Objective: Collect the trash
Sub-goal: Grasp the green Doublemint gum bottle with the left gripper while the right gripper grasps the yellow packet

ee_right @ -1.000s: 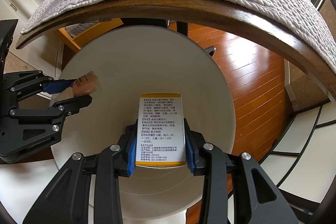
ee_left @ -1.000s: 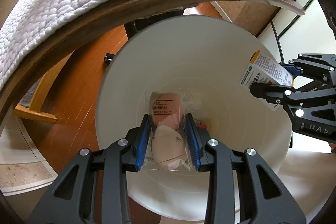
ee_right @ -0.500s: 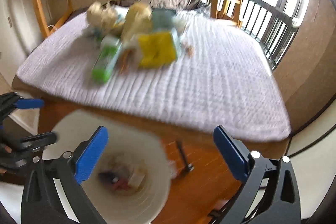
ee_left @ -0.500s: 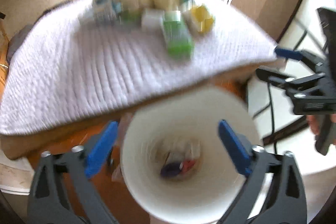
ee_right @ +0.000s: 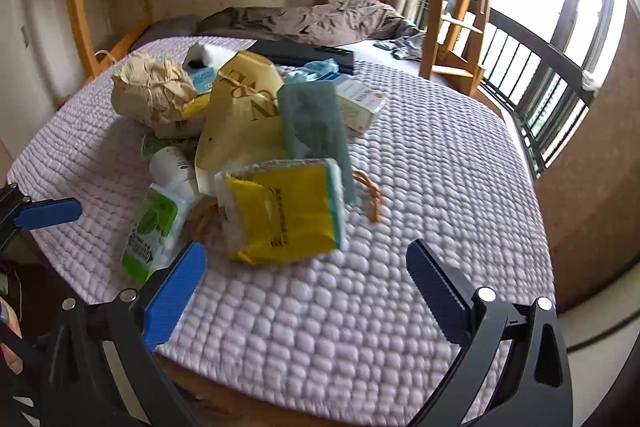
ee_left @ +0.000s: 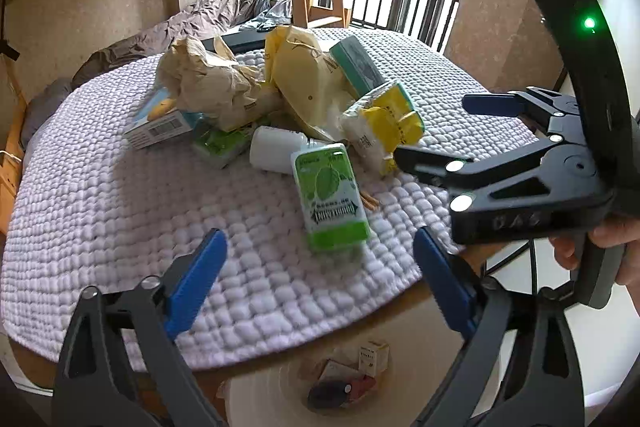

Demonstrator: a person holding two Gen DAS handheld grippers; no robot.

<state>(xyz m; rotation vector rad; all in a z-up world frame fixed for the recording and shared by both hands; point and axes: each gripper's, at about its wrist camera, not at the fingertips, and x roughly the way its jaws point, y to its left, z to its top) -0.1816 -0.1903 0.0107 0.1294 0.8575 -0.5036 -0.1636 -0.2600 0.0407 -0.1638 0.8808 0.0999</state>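
The round table (ee_left: 100, 211), under its quilted white cover, now fills both views where a second ago the white bin (ee_left: 256, 399) did; the bin shows only at the bottom edge of the left view, below the table rim. So both hands have lifted away from the bin and face the pile again. The left gripper (ee_left: 320, 283), which was clamped on a packet of puffs, has just been opening then easing in a little, and stands wide with nothing between its jaws. The right gripper (ee_right: 304, 291), which held a printed medicine box, has just opened too and stands wide and empty. A small box (ee_left: 374, 357) and other bits lie in the bin, so both drops look done. The remaining trash is heaped mid-table: crumpled brown paper (ee_left: 208, 87), a yellow bag (ee_left: 304, 75), a yellow packet (ee_right: 284, 211), a green pack (ee_left: 330, 195), a white bottle (ee_left: 276, 149). A next pick seems due, probably the nearest packs
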